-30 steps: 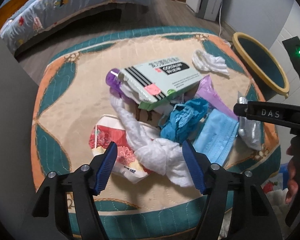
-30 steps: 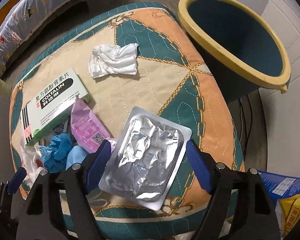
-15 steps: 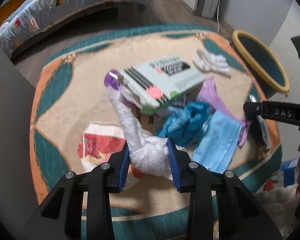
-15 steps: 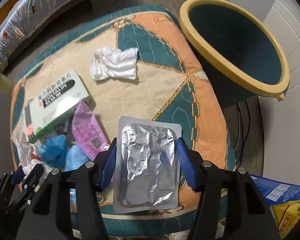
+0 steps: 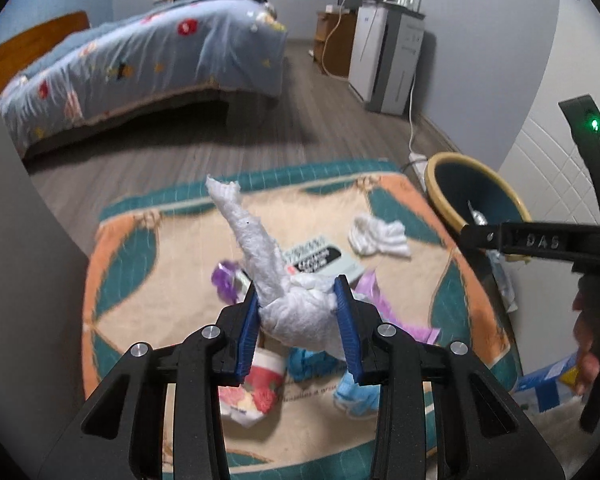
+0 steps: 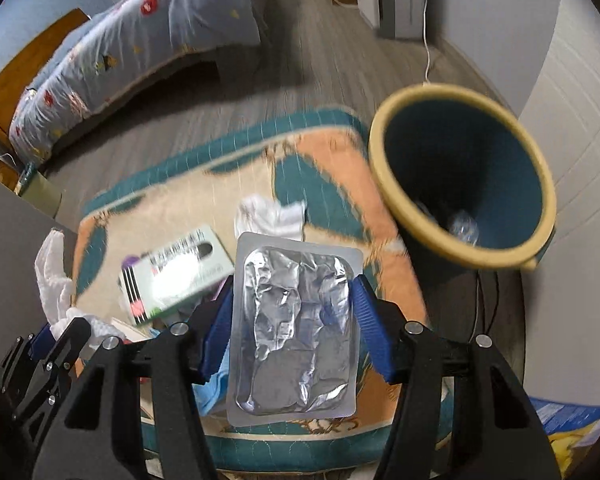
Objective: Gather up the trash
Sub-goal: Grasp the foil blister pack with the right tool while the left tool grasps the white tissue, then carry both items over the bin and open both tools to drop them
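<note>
The left gripper (image 5: 298,322) pinched a twisted wad of white tissue paper (image 5: 296,312) between its blue pads, the wad's long tail (image 5: 244,232) pointing up toward twelve o'clock, clear of the quilted teal-and-orange mat (image 5: 116,264). The right gripper (image 6: 294,322) clamped a crinkled silver foil blister sheet (image 6: 294,332) across its short sides, so the sheet's long axis ran along the fingers, from six to twelve o'clock.

The coming move, as I judged it, turned on the round yellow-rimmed, dark-teal bin (image 6: 460,176). In the right wrist view it lay at about one o'clock from the foil, just beyond the mat's edge, mouth tilted toward the camera. In the left wrist view the bin (image 5: 476,196) sat at two o'clock, farther off, with the right gripper's black arm (image 5: 532,240) across the way. The right hand looked nearer, so the foil probably ought to go first.

A white-and-green medicine box (image 6: 176,272) and a loose white tissue (image 6: 272,216) lay on the mat, uncollected.
</note>
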Tool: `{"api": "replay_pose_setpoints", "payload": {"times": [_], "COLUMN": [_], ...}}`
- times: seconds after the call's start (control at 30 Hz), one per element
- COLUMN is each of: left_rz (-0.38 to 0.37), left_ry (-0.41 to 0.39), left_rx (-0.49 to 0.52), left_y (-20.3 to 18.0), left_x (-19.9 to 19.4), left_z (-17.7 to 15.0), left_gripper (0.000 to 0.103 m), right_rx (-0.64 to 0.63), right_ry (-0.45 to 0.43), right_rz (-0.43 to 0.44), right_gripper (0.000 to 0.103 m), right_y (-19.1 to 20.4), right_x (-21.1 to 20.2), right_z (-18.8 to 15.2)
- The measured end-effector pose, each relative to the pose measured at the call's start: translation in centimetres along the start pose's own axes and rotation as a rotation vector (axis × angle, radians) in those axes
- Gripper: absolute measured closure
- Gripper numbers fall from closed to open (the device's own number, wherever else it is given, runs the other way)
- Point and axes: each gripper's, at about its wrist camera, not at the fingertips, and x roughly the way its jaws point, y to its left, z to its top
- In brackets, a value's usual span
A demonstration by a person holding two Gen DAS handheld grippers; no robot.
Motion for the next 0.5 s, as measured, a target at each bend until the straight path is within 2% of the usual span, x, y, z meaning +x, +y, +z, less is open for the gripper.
{"api": "replay_pose_setpoints", "payload": {"times": [0.3,0.5], "left_rz": [-0.020,-0.024], "left_ry": [-0.077,-0.092], "left_rx": [-0.002,0.017], "left_y": [-0.9,-2.2], "left_x": [-1.1,-0.6], "left_z": [2.4,3.2], "left_gripper": [0.065,0.065], "right_rx": [-0.048,-0.030], "right_ry": [-0.120,-0.145], "right_rz": [0.044,0.063], "right_gripper": [0.046,0.046], "right_y": [-1.8,-4.7], "right_x": [-4.8,-5.7], "right_z": [4.4,6.8]}}
